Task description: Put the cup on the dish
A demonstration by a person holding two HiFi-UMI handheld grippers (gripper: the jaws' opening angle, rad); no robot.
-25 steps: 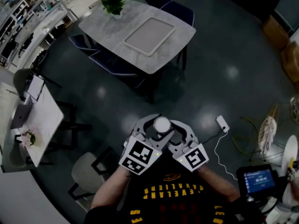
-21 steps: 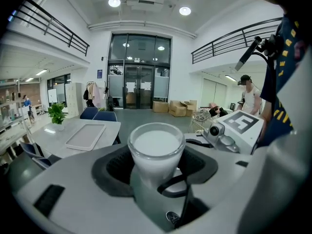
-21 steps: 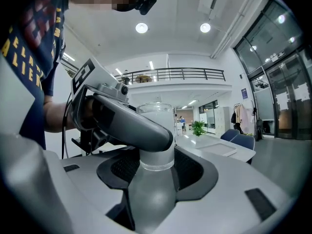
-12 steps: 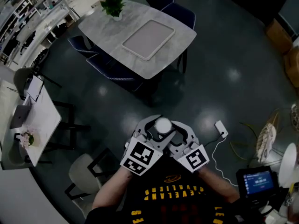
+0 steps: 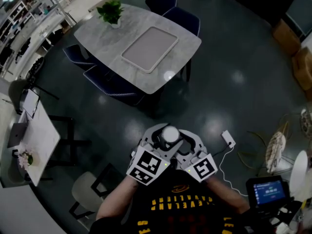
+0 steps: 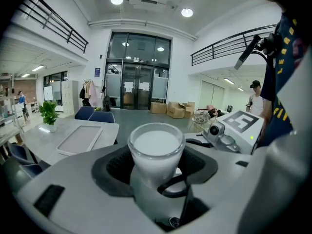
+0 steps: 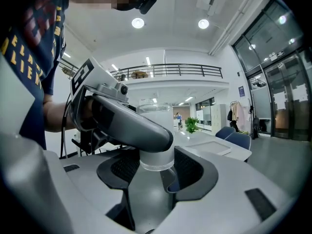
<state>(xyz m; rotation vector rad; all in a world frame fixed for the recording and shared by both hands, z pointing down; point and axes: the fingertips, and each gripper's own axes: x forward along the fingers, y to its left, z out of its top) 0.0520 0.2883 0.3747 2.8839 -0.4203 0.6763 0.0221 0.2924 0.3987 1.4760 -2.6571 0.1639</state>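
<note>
Both claws are closed on one cup (image 5: 169, 134): my left gripper (image 5: 160, 136) and right gripper (image 5: 181, 137) meet nose to nose over the dark floor (image 5: 234, 82), holding it between them. In the left gripper view the cup, full of something white, sits pinched between the dark pads (image 6: 114, 167). In the right gripper view its base is clamped the same way, with a left jaw crossing in front. Well apart stands a grey table (image 5: 95, 33). It carries a flat tray (image 5: 149, 49) mid-top and a potted plant (image 5: 110, 12) at its far left corner.
</note>
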